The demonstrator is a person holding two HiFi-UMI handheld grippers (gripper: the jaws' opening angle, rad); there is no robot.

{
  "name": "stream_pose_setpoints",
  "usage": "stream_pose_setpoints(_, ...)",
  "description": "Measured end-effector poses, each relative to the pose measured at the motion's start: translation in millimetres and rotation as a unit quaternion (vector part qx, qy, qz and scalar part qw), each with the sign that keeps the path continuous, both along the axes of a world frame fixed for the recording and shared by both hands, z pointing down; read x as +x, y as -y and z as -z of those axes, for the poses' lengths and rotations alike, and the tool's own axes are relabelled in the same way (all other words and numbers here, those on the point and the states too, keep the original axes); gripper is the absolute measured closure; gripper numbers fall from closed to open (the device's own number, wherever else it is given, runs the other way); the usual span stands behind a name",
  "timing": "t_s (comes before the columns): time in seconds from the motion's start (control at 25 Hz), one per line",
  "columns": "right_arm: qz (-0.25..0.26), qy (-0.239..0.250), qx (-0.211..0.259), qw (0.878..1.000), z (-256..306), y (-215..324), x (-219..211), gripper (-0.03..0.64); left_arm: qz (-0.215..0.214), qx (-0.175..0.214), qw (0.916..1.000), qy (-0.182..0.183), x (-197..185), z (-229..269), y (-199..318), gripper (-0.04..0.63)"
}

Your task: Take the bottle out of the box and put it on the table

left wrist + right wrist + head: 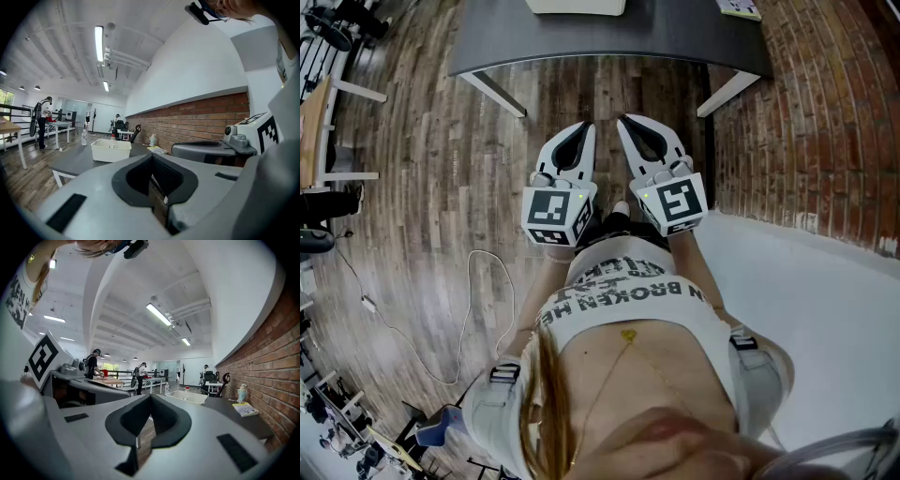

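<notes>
Both tools are held close to the body and aimed at the desk (609,37) ahead. The left tool (584,127) is clenched on nothing. The right tool (627,121) is likewise closed and empty. The bottle (112,137), red cap showing, stands inside the white box (111,151) on the desk, well apart from both tools.

Judgement: the step in hand is the approach. Step up squarely and spread one tool before it reaches the box rim. Descend over the cap, take the neck, and lift straight up to clear the wall.

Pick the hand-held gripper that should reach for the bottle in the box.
Left, marginally: left hand-held gripper lines up with the white box; right hand-held gripper sits at its edge. Both shut.
</notes>
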State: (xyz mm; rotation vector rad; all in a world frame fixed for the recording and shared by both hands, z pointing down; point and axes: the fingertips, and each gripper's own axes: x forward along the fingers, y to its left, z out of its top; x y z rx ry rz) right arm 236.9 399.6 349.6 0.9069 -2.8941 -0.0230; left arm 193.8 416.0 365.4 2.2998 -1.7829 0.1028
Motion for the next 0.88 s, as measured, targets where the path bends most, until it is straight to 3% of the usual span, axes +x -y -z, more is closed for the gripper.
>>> stream_pose_setpoints(0.44,-0.011,0.001,0.0,1.0,-10.1,27.2,6.0,0.607,0.005,0.012,0.9999,-0.006,-0.8,-5.2,20.1,0.589)
stream_pose_setpoints(0.88,-0.021,0.001,0.008,1.0,-3.9,111.2,-49.2,0.607,-0.027,0.019,0.9992,-0.023,-52.5,-2.8,115.7,0.589)
